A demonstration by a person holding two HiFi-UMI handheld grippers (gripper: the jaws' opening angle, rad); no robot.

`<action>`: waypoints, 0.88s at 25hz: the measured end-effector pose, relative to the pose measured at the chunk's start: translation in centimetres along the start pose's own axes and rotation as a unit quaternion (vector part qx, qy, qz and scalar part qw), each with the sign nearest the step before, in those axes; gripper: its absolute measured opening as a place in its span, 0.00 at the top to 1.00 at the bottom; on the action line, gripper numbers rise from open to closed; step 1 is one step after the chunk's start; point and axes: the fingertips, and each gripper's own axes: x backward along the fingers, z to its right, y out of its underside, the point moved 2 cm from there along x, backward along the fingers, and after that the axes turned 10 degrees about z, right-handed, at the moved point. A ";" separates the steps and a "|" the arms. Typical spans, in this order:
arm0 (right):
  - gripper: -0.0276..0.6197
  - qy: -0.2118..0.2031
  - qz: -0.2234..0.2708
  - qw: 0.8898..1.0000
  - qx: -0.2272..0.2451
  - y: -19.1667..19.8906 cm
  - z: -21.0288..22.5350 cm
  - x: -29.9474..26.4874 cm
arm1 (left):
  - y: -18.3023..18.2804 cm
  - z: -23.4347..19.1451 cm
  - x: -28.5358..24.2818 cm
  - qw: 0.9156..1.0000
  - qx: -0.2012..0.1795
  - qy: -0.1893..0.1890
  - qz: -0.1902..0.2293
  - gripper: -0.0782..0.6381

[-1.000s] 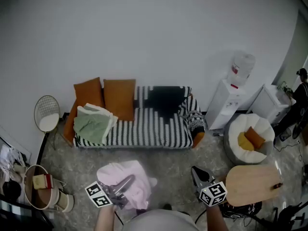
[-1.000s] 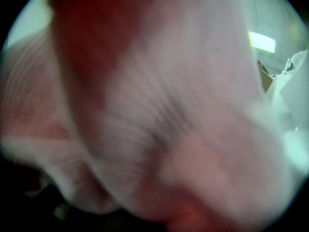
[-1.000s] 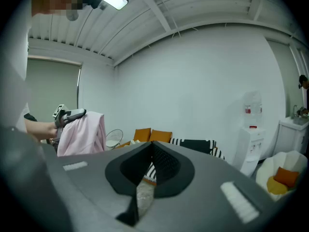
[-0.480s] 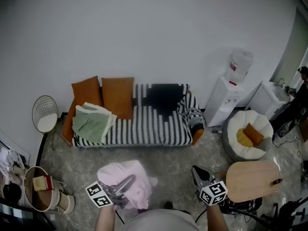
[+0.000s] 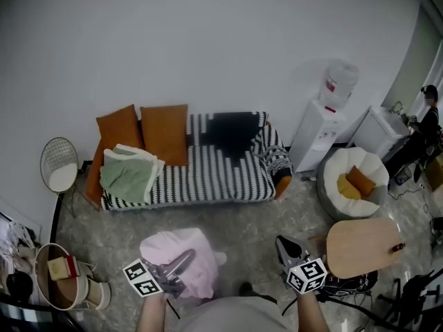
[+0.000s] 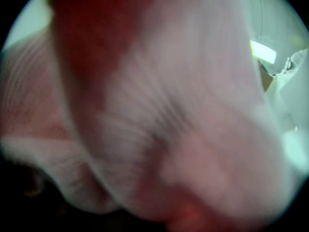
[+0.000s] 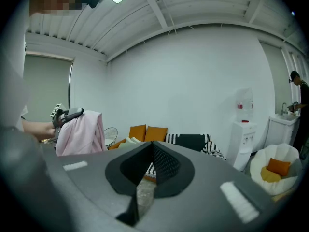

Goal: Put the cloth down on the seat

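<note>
Fingers (image 5: 178, 263) of the left gripper (image 5: 185, 257) are closed on the pink cloth (image 5: 201, 268), which is draped over and under them and hangs above the grey floor (image 5: 291, 206), near the bottom edge of the head view. The left gripper view is almost filled by the blurred pink cloth (image 6: 193, 105), so the jaws themselves are covered there. From the right gripper view the left gripper (image 7: 77, 112) is seen at the left, with the pink cloth (image 7: 82, 132) hanging down from it.

The right gripper (image 5: 282, 244) is held to the right of the cloth, apart from it. Its jaws (image 7: 150, 146) are brought together at the tips, and nothing is held between them.

The cloth is well apart from the striped sofa (image 5: 266, 151), which is set against the white wall. The black-and-white seat (image 5: 208, 178) is bare at its middle and right end. A folded green blanket (image 5: 128, 175) is laid on the left end of the seat, leaning against two orange cushions (image 5: 165, 131) at the left of the backrest. A black patch (image 5: 232, 126) is seen on the right part of the backrest.

A water dispenser (image 5: 315, 133) is placed to the right of the sofa, then a white beanbag (image 5: 370, 164) with an orange cushion (image 5: 363, 180) in it. A round wooden table (image 5: 363, 247) is seen beside the right gripper, and a wire chair (image 5: 59, 168) is set off the left end of the sofa.
</note>
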 end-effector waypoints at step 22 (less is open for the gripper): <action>0.95 0.008 -0.006 1.000 -0.002 1.2 -6.1 -2.7 | -3.1 -2.0 5.3 1.000 0.005 0.014 -0.011 0.75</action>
